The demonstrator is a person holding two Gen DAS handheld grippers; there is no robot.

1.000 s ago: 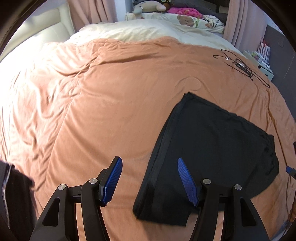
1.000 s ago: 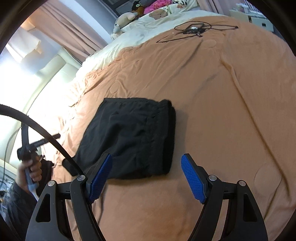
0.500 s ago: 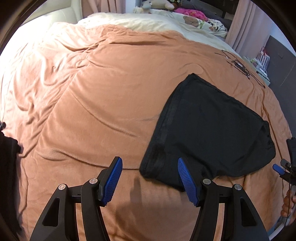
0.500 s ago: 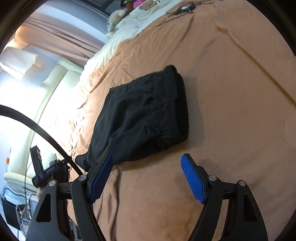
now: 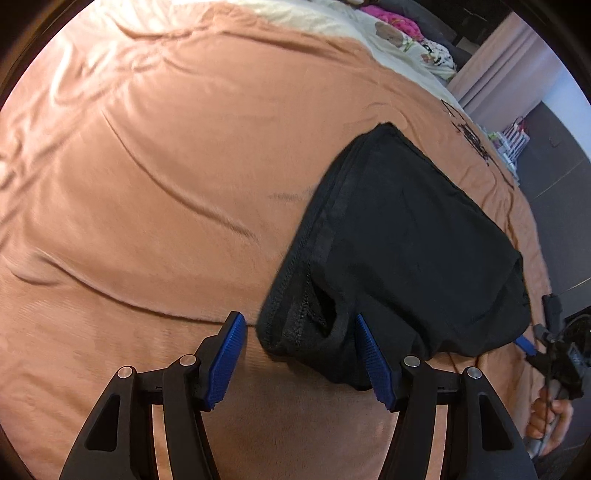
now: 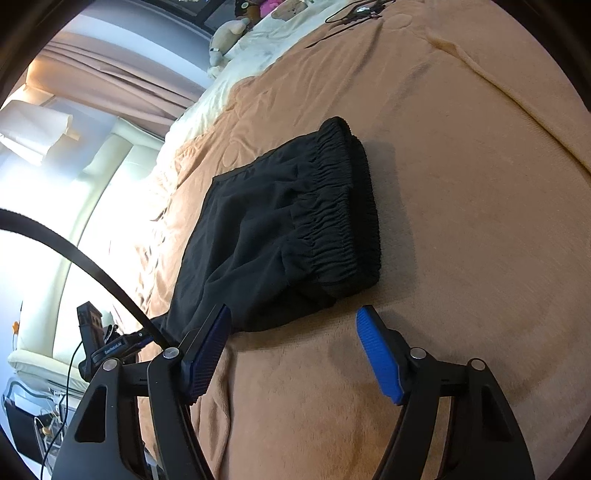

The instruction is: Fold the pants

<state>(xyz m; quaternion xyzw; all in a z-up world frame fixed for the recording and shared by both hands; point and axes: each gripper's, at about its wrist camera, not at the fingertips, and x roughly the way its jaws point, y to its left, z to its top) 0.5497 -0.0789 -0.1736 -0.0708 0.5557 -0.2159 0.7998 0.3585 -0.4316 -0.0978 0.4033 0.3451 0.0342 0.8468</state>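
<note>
Black pants [image 5: 406,240] lie folded in a compact bundle on the orange blanket [image 5: 166,184]. In the left wrist view my left gripper [image 5: 297,332] is open, its blue pads on either side of the bundle's near hem corner. In the right wrist view the pants [image 6: 280,229] show their elastic waistband to the right. My right gripper [image 6: 293,330] is open, just in front of the bundle's near edge, not holding anything. The right gripper also shows at the right edge of the left wrist view [image 5: 550,350].
A black clothes hanger [image 6: 354,14] lies on the far part of the blanket. Pillows and plush toys [image 6: 229,37] sit at the head of the bed. A cream headboard [image 6: 107,192] and curtains are at the left. A black cable [image 6: 92,266] crosses the left of the right wrist view.
Both grippers have moved closer to the pants. The left gripper's pads now flank the near hem corner; the right gripper sits close to the bundle's front edge. Both stayed open.
</note>
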